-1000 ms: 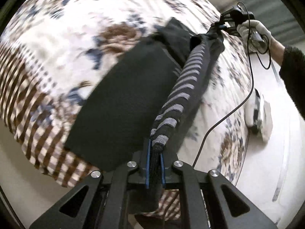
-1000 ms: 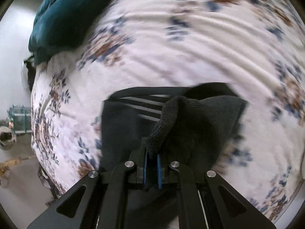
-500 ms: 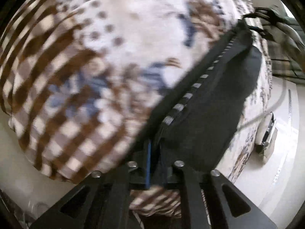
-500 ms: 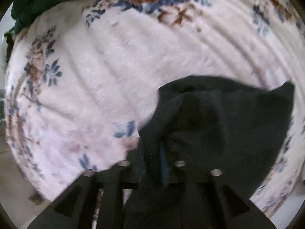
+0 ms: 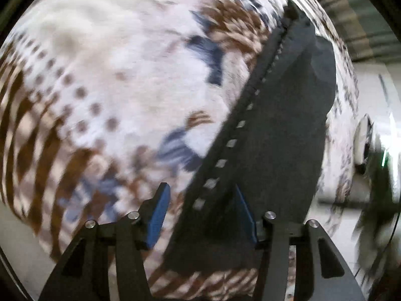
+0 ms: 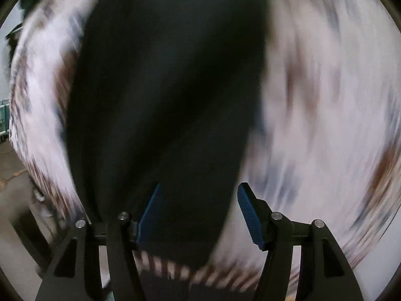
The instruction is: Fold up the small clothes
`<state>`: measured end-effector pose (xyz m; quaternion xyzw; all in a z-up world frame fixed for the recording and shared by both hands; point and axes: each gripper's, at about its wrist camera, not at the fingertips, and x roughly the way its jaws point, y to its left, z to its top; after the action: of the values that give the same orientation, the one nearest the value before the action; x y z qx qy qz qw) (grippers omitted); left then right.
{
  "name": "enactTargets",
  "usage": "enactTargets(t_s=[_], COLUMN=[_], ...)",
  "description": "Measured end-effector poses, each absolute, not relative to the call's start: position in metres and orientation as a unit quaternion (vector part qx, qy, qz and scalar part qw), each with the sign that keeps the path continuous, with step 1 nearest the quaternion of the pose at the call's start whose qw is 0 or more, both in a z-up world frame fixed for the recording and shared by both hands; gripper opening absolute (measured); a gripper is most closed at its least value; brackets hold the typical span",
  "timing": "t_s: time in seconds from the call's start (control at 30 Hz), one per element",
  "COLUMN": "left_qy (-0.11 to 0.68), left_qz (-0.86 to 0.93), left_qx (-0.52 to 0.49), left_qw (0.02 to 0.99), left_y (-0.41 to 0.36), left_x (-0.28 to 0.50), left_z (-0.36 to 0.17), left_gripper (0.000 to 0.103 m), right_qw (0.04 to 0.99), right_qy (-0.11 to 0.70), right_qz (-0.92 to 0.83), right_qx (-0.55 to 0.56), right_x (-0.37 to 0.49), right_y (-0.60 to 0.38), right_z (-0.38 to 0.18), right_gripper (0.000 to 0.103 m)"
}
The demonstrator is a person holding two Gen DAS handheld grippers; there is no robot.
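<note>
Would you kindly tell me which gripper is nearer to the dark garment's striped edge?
Left. The left gripper straddles the striped edge; the right gripper shows only plain dark garment.

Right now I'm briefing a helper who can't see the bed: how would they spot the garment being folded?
Find the floral blanket covering the bed. On it lies a dark folded garment, the only black item, with a row of pale grey marks along one edge.

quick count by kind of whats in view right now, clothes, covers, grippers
dark garment: 1
floral blanket: 1
left gripper, open: 1
right gripper, open: 1
total: 4
</note>
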<state>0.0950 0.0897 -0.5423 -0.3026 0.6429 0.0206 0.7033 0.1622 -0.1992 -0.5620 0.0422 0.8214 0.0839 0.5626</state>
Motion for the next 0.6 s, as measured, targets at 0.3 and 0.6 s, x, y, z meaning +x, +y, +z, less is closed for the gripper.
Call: enactTargets(t_s=[0.3,0.6], left_qy=[0.668,0.556], left_qz=[0.029,-0.050], left_qx=[-0.217,-0.232], left_qw=[0.711,0.797], left_y=[0.075,0.065], left_x=[0.118,0.295], left_z=[-0.499,-0.424], left_gripper=[0.021,0.074], right_qw=[0.544,0.650], right_qy=[0.830,0.730], right_qz=[0.098,0.116], right_qx=[0.067,0.178], right_x=[0.050,0.182], right_y=[-0.214,-0.279], right_z=[-0.584,-0.489], right_gripper=[0.007,0.060])
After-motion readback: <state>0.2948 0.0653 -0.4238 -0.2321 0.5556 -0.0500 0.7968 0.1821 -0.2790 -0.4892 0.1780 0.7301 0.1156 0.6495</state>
